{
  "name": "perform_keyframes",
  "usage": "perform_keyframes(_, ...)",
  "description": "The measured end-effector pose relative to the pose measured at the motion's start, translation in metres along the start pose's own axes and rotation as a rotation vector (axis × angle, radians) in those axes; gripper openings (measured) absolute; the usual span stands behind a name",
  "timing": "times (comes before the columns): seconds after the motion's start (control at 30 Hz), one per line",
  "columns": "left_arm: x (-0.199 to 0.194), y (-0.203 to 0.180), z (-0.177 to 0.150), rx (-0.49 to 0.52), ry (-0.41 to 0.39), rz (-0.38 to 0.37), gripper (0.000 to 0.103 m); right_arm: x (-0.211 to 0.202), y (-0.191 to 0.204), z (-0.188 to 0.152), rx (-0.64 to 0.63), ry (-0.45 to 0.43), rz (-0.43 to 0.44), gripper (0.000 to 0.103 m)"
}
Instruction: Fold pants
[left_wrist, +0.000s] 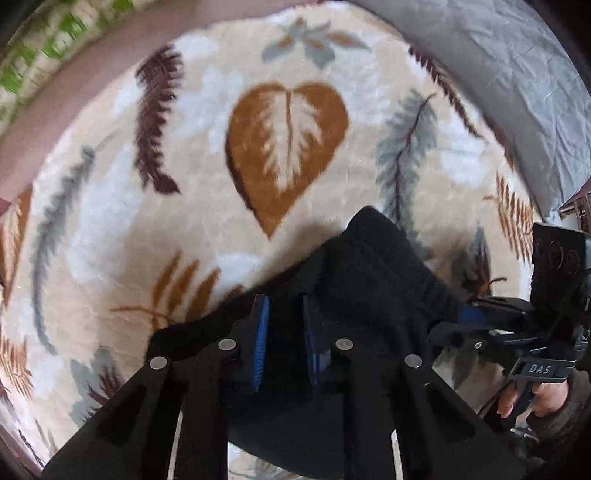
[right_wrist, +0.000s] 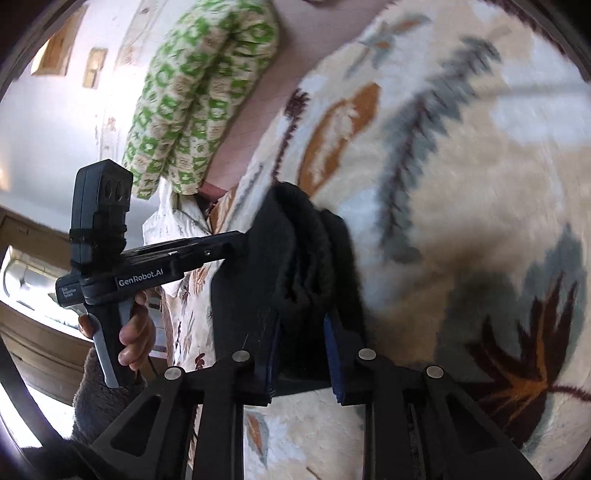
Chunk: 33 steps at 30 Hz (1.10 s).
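Observation:
The black pants (left_wrist: 376, 266) lie bunched on a leaf-patterned blanket (left_wrist: 288, 129). Seen from the left wrist, my left gripper (left_wrist: 286, 325) points down, its blue pads closed narrowly on a fold of the dark cloth. To its right, my right gripper (left_wrist: 465, 314) bites into the pants' edge, a hand (left_wrist: 546, 398) on its handle. The right wrist view shows the right gripper (right_wrist: 301, 332) shut with a thick roll of the pants (right_wrist: 306, 236) between its pads. There the left gripper (right_wrist: 242, 242) enters the cloth from the left, its tips buried in fabric.
A grey sheet (left_wrist: 517, 74) covers the far right. A mauve sheet band (left_wrist: 92, 81) borders the blanket. Beyond it lie a green-and-cream patterned quilt (right_wrist: 199, 92) and a white plastic bag (right_wrist: 166, 221). The blanket spreads wide beyond the pants.

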<state>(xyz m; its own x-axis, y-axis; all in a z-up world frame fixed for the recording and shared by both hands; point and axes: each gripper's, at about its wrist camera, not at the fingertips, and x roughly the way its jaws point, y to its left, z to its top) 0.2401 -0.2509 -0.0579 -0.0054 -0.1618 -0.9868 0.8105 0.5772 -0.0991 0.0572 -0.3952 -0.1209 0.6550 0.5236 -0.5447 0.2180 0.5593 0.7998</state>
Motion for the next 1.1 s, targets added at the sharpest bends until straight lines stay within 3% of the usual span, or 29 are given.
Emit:
perform_keyframes(0.1, -0.004, -0.001, -0.002, 0.024, -0.001, -0.027, 0.016, 0.001, -0.005, -0.001, 0.01, -0.004, 0.01, 0.022)
perform_keyframes(0.2, -0.017, 0.005, 0.004, 0.01, -0.02, -0.128, 0.023, 0.001, -0.003, 0.001, -0.004, 0.002, 0.01, 0.022)
perform_keyframes(0.27, -0.02, 0.008, 0.008, 0.007, -0.037, -0.14, 0.068, 0.003, -0.003, 0.002, -0.003, 0.005, 0.013, 0.022)
perform_keyframes(0.33, -0.016, 0.01, 0.011, 0.001, -0.052, -0.119, 0.074, 0.003, -0.003, 0.002, -0.004, 0.003, 0.015, 0.022)
perform_keyframes(0.4, -0.013, 0.011, 0.014, 0.008, -0.043, -0.099, 0.074, 0.002, -0.005, 0.001, 0.004, 0.004, 0.024, 0.022)
perform_keyframes(0.47, -0.005, 0.01, 0.014, 0.004, -0.011, -0.158, 0.074, 0.002, -0.005, 0.001, 0.001, 0.007, 0.024, 0.022)
perform_keyframes(0.53, 0.005, 0.002, 0.011, 0.032, 0.036, -0.147, 0.069, 0.002, -0.005, 0.001, -0.001, 0.008, 0.023, 0.023)
perform_keyframes(0.6, 0.011, -0.007, 0.008, 0.064, 0.038, -0.085, 0.054, 0.002, -0.005, 0.001, 0.001, 0.006, 0.026, 0.023)
perform_keyframes(0.67, 0.008, -0.01, 0.009, 0.041, 0.015, -0.111, 0.032, 0.002, -0.005, 0.0, 0.007, -0.003, 0.03, 0.023)
perform_keyframes(0.77, -0.008, -0.013, 0.01, 0.058, -0.038, -0.114, 0.014, -0.001, -0.006, -0.002, 0.02, -0.025, 0.041, 0.023)
perform_keyframes(0.83, -0.013, -0.015, 0.009, 0.081, -0.045, -0.093, 0.014, -0.005, -0.009, -0.005, 0.04, -0.039, 0.05, 0.022)
perform_keyframes(0.97, 0.014, -0.025, 0.011, 0.098, 0.004, 0.031, 0.016, -0.001, -0.016, -0.01, 0.062, -0.047, 0.058, 0.022)
perform_keyframes(1.1, 0.012, -0.027, 0.015, 0.038, -0.007, 0.041, 0.021, 0.001, -0.024, -0.01, 0.084, -0.055, 0.062, 0.02)
